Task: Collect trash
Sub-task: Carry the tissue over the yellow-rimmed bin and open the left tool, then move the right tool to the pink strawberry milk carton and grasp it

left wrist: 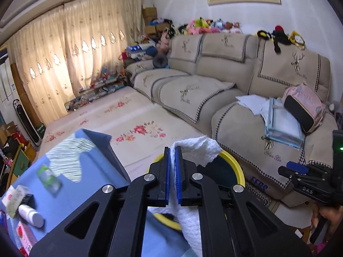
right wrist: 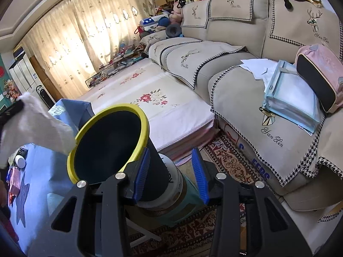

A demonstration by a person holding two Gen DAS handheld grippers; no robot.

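Observation:
My left gripper (left wrist: 173,150) is shut on a white paper towel (left wrist: 199,152) and holds it over the black trash bin with a yellow rim (left wrist: 232,167). In the right wrist view the towel (right wrist: 40,124) hangs at the bin's left rim (right wrist: 111,143). My right gripper (right wrist: 171,171) is open, its blue pads on either side of the bin's lower body, not touching it. The right gripper also shows at the right edge of the left wrist view (left wrist: 300,171).
A table with a blue cloth (left wrist: 85,182) holds a white bottle (left wrist: 31,215), small boxes and a packet. The bin stands on a teal stool (right wrist: 182,201). A beige sofa (left wrist: 235,85) with papers and a pink bag (left wrist: 304,107) lies to the right.

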